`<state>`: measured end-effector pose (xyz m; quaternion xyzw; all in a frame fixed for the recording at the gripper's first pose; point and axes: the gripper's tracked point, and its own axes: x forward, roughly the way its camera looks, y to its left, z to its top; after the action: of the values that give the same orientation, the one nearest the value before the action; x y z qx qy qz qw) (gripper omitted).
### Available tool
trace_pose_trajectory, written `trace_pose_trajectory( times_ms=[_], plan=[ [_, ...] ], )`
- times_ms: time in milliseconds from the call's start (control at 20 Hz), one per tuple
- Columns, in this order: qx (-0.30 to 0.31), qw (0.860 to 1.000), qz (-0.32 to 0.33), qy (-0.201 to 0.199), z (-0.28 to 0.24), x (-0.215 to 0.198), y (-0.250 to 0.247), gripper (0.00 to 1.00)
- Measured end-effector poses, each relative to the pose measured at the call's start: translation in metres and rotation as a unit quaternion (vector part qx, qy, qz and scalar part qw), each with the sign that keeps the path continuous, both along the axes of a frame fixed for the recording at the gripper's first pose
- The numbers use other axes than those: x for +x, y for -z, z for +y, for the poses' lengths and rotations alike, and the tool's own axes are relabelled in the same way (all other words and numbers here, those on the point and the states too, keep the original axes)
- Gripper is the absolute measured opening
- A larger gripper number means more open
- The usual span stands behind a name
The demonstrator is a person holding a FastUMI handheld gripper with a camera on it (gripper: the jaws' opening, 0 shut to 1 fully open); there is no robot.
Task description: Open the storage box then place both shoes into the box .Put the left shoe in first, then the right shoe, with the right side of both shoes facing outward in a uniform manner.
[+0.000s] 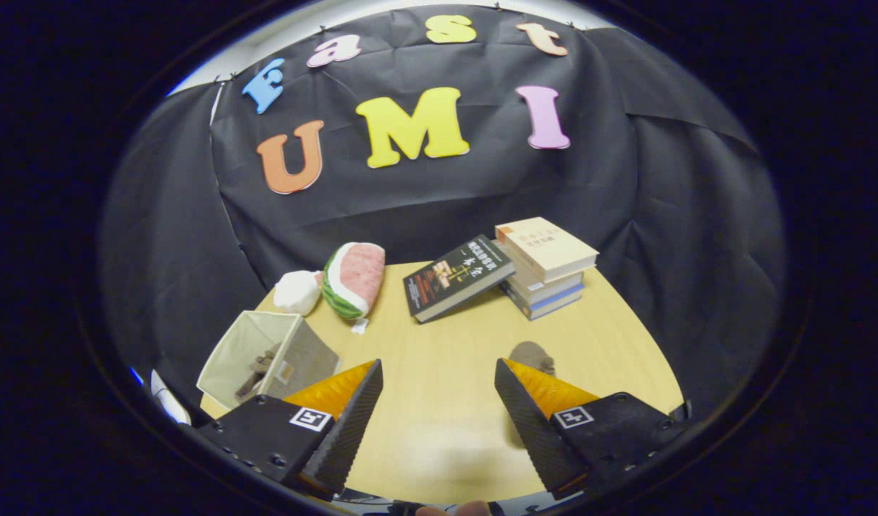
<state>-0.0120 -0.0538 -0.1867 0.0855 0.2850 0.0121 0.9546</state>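
My gripper (439, 373) is open above the wooden table (439, 401), with nothing between its two black and orange fingers (352, 416). A beige fabric storage box (266, 356) stands just left of the left finger, open at the top. Something dark lies inside it, too small to identify. A small dark brownish object (532, 355) lies on the table just beyond the right finger; I cannot tell what it is.
A watermelon-slice plush (354, 278) and a white plush (297, 291) sit at the table's far left. A dark book (456, 276) leans on a stack of books (546, 266) at the far side. Bare tabletop stretches ahead of the fingers.
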Motion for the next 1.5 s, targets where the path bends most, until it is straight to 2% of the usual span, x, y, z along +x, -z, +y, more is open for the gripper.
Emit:
trace_pose_trajectory(
  times_ms=[200, 350, 700, 800, 950, 1150, 1300, 1350, 1400, 1500],
  plan=[
    [-0.001, 0.999, 0.033, 0.029, -0.068, 0.003, 0.04, 0.96],
    [0.005, 0.997, 0.069, 0.036, -0.099, 0.013, 0.079, 0.96],
    [0.019, 0.986, 0.161, 0.022, -0.12, 0.025, 0.157, 0.96],
    [0.03, 0.983, 0.18, 0.023, -0.12, 0.033, 0.173, 0.93],
    [0.05, 0.977, 0.207, 0.025, -0.12, 0.035, 0.191, 0.8],
    [0.061, 0.973, 0.223, 0.029, -0.117, 0.044, 0.199, 0.43],
    [0.062, 0.968, 0.238, 0.049, -0.125, 0.043, 0.205, 0.15],
    [0.067, 0.968, 0.235, 0.058, -0.126, 0.043, 0.205, 0.15],
    [0.074, 0.966, 0.242, 0.056, -0.121, 0.044, 0.206, 0.01],
    [0.097, 0.963, 0.242, 0.068, -0.122, 0.04, 0.204, 0.01]
  ],
)
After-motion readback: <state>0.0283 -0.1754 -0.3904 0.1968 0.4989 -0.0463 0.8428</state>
